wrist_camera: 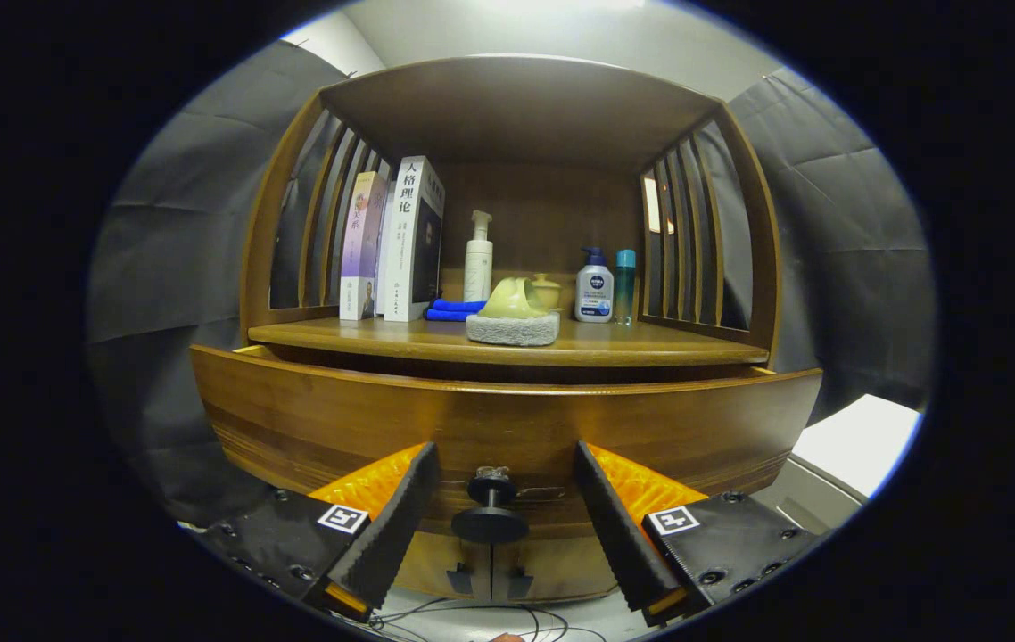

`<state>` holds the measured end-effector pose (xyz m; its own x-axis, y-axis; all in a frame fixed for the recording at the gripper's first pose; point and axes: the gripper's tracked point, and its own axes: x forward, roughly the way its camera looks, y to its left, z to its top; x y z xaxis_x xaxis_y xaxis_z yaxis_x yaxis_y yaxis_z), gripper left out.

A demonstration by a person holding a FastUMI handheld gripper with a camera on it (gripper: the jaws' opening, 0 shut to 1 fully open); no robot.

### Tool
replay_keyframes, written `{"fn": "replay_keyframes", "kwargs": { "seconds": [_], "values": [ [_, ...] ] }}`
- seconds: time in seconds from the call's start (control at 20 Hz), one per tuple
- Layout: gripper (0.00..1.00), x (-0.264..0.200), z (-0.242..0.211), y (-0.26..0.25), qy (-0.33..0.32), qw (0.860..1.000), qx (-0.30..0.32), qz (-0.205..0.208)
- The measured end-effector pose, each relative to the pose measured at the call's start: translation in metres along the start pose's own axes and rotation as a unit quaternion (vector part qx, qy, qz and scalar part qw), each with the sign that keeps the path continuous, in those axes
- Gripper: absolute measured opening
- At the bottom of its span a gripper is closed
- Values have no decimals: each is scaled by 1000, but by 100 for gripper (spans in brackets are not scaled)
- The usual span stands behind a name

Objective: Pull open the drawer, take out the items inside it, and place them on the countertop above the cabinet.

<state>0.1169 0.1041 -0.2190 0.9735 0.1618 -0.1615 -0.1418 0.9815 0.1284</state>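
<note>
The wooden drawer (pixel 311 419) fronts the cabinet just ahead of me, and looks pulled out a little from under the countertop (pixel 650 349). Its dark round knob (pixel 490 513) sits between my fingers without touching either one. My gripper (pixel 504 468) is open, with a finger on each side of the knob. What lies inside the drawer is hidden behind its front panel. The countertop above carries a grey sponge (pixel 512 329) with a yellow-green ceramic piece (pixel 515 300) on it.
On the countertop stand two books (pixel 393 241) at the left, a blue cloth (pixel 452 308), a white pump bottle (pixel 478 259), a white-and-blue pump bottle (pixel 594 287) and a teal bottle (pixel 624 283). Slatted wooden sides (pixel 695 241) and a top shelf enclose it. Cables (pixel 507 615) lie below.
</note>
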Motion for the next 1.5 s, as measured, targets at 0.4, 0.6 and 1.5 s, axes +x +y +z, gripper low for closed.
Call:
{"fn": "replay_keyframes", "kwargs": {
  "seconds": [0.4, 0.6, 1.5],
  "values": [
    [98, 42, 4, 0, -5, 1000, -2, 2],
    [98, 58, 7, -3, -5, 1000, -2, -3],
    [97, -46, 91, -7, -48, 999, -5, 8]
  ]
}}
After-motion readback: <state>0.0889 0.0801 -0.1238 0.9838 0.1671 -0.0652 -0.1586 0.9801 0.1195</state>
